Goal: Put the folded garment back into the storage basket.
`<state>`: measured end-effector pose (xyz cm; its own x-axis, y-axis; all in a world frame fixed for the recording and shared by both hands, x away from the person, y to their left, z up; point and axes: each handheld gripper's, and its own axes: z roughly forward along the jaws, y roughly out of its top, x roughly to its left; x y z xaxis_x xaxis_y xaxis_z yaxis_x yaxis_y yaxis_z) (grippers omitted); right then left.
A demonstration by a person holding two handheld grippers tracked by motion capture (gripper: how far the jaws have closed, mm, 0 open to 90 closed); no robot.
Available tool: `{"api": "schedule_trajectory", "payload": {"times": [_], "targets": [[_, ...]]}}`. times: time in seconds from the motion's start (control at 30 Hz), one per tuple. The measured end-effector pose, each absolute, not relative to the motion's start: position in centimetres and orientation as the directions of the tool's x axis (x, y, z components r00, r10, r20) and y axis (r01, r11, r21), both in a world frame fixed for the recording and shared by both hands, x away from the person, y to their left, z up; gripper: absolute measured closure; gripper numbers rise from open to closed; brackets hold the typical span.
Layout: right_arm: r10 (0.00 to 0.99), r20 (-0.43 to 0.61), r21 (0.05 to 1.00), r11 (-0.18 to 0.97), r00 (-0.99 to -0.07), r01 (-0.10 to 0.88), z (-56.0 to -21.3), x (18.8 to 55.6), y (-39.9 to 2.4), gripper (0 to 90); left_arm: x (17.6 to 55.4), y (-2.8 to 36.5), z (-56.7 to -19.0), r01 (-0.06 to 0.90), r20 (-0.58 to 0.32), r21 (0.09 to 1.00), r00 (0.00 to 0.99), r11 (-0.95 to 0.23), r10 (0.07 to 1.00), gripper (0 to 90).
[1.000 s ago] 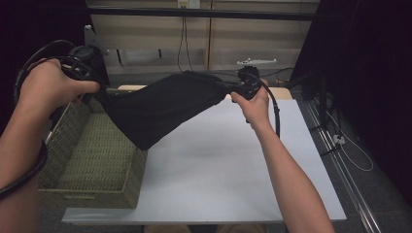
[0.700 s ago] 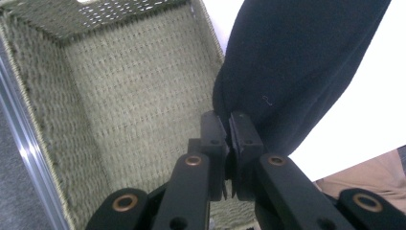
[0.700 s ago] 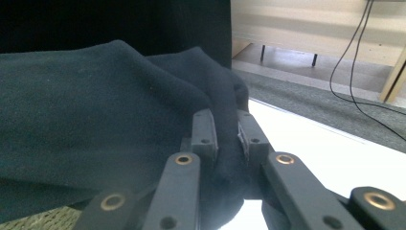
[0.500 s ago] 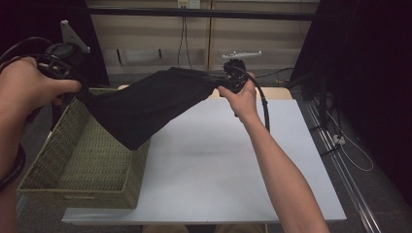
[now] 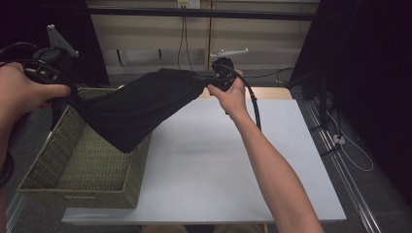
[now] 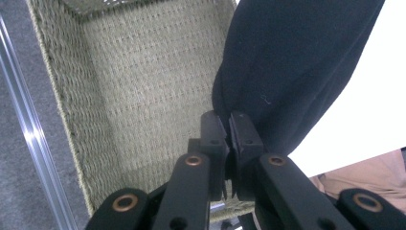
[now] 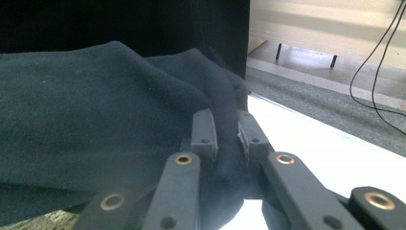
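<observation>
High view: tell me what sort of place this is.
Probably a lab or recording room, not a home: a bare white table against dark curtains, loose cables on the floor, and a woven basket set out as a prop.

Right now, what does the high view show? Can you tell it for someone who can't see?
A person holds a black cloth stretched in the air between two grippers, the left gripper shut on one end and the right gripper shut on the other. The cloth hangs partly over a woven basket at the left of a white table.
</observation>
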<state>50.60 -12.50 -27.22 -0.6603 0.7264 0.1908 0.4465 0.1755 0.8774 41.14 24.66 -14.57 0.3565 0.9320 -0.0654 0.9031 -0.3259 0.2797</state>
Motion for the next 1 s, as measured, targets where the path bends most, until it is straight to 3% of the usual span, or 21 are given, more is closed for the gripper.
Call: {"api": "schedule_trajectory", "payload": {"times": [1.0], "targets": [[0.686, 0.178, 0.869, 0.226, -0.705, 0.439, -28.2, 52.1, -7.8, 80.5, 40.5, 27.4, -15.9, 0.936, -0.038, 0.2, 0.303, -0.29, 0.952, 86.5]]}}
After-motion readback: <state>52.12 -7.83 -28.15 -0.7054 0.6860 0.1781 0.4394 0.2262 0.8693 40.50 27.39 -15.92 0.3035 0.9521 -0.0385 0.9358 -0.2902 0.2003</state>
